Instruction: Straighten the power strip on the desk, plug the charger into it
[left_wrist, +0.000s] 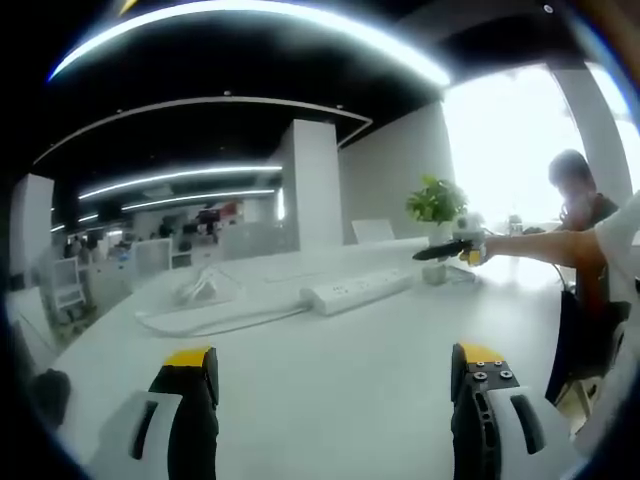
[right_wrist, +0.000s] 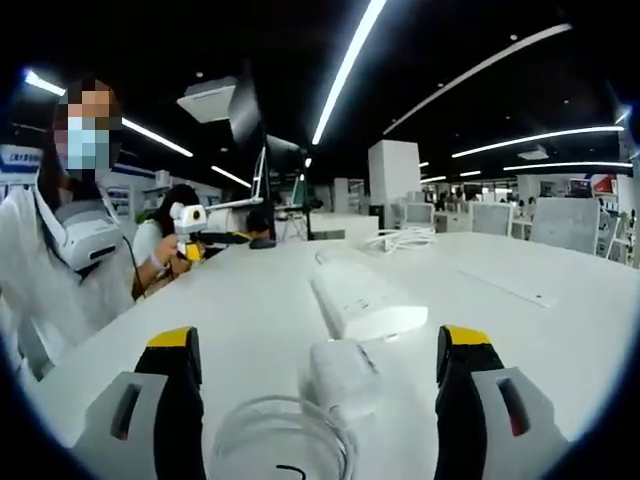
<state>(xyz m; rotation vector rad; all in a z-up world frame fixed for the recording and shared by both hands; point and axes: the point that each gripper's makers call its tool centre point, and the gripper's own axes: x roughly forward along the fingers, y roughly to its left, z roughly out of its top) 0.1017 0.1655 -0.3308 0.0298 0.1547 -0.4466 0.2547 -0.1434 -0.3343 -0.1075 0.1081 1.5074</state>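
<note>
A long white power strip (left_wrist: 360, 290) lies askew on the white desk (left_wrist: 330, 400), and its coiled cord (left_wrist: 200, 288) rests beyond its left end. My left gripper (left_wrist: 335, 365) hovers open over bare desk, well short of the strip. In the right gripper view the power strip (right_wrist: 365, 298) points away from me. A white charger (right_wrist: 340, 378) sits at its near end, with a coil of clear cable (right_wrist: 285, 440) closest to me. My right gripper (right_wrist: 320, 345) is open, its jaws wide on either side of the charger without touching it. The right gripper (left_wrist: 452, 250) also reaches in from the right.
A potted plant (left_wrist: 437, 205) stands behind the strip's far end. A person (left_wrist: 580, 200) sits at the desk's right edge. A monitor (right_wrist: 262, 190) stands at the back, and a flat white strip (right_wrist: 510, 285) lies to the right. The left gripper (right_wrist: 192, 235) is at the left.
</note>
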